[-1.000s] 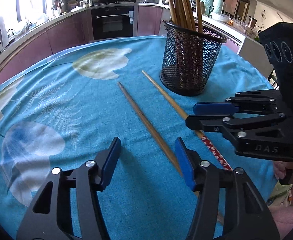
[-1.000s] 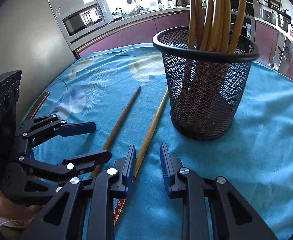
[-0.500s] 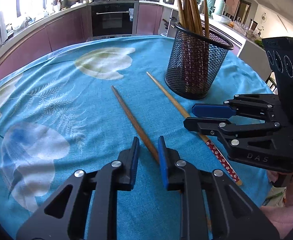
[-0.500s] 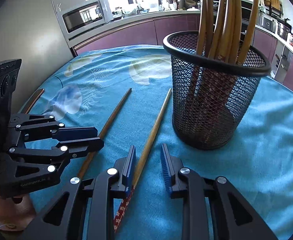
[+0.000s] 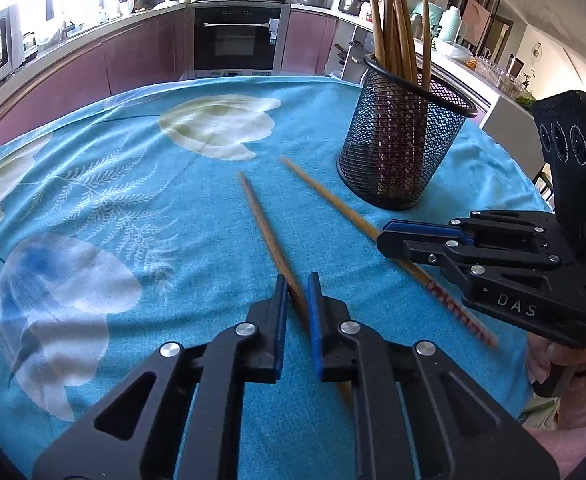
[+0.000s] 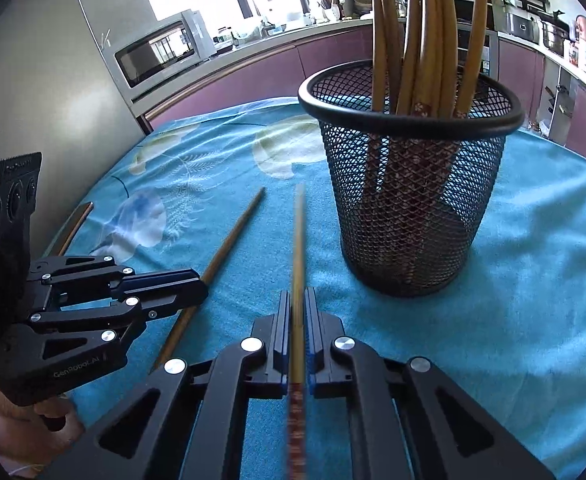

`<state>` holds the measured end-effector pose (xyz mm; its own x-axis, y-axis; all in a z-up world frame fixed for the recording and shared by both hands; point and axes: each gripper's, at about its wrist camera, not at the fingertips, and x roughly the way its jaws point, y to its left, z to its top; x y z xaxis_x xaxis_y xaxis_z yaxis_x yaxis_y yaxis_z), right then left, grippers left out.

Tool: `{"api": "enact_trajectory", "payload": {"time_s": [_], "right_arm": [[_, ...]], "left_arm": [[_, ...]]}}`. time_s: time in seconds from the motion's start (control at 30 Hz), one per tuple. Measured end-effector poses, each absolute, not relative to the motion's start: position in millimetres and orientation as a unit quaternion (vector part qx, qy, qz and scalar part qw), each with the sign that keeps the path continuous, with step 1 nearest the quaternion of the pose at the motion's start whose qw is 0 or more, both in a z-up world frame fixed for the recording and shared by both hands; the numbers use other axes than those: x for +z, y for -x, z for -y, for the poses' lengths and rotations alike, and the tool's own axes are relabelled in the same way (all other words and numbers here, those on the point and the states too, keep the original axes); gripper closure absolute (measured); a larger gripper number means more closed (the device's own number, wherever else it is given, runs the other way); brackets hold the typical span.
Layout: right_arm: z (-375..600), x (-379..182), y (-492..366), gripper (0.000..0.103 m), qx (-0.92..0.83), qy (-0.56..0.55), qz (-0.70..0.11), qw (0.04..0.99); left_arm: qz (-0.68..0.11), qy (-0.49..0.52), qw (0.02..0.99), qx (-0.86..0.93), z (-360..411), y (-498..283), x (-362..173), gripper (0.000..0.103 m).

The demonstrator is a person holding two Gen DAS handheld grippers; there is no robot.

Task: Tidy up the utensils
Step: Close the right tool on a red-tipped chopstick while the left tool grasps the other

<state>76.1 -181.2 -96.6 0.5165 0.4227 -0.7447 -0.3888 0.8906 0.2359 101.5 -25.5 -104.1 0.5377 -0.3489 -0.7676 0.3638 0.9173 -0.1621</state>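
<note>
Gripping: both grippers clamp one chopstick each, low over the table.
Left gripper (image 5: 295,292): near centre of left wrist view, blue pads nearly together, pinching the dark chopstick (image 5: 267,232) partway along its length.
Dark chopstick: runs from between the pads away toward far-left, thin tip pointing far; slightly blurred; cannot tell if the tip touches the cloth.
Right gripper (image 6: 298,308): near centre of right wrist view, fingers (image 6: 281,320) pressed against both sides of the light chopstick (image 6: 298,240).
Light chopstick: shaft extends straight ahead past the fingertips, blurred; red patterned end (image 6: 296,420) trails back toward the camera between the finger arms.
Relative: chopsticks lie side by side, apart, dark one to the left of the light one; right gripper sits just right of the left gripper, near edge of table.
Hands: skin of the person visible at each gripper handle, partly cropped.
Tablecloth (image 5: 173,240): blue with pale flower and leaf print, covers a round table.
Mesh holder (image 6: 409,200): black wire cup, upright, beyond and right of the held chopsticks, not touching them.
Holder contents: bundle of chopsticks (image 6: 425,40) standing tips up, leaning against the rim.
Far: kitchen counter, oven (image 5: 237,36), microwave (image 6: 161,52).
</note>
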Motion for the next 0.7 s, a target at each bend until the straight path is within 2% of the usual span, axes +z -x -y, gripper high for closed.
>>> {"api": "enact_trajectory", "payload": {"time_s": [0.1,0.17,0.3,0.4,0.5,0.7], "right_arm": [[182.1,-94.8,-73.1,0.098,0.236,-0.024,-0.430,0.871],[183.4,-92.2,-70.4,0.097,0.245,-0.031,-0.427,0.870],[176.6,-87.6,-64.7,0.098,0.265,-0.024,-0.421,0.867],[169.2,-91.2,-66.0,0.098,0.271,-0.013,-0.431,0.861],[162.4,-96.2,-66.6,0.097,0.274,-0.002,-0.440,0.855],[151.7,-98.7,-70.2,0.090,0.264,0.033,-0.440,0.858]], "left_arm": [[-0.432,-0.009,0.879,-0.204,25.3,-98.3,-101.1,0.096],[-0.429,-0.009,0.879,-0.206,25.1,-96.7,-99.0,0.102],[-0.431,-0.017,0.877,-0.211,26.8,-96.1,-100.6,0.102],[-0.430,-0.024,0.878,-0.210,27.1,-94.3,-100.4,0.100],[-0.434,-0.032,0.876,-0.206,27.4,-95.1,-102.4,0.086],[-0.437,-0.043,0.874,-0.210,31.0,-99.0,-107.0,0.086]]}}
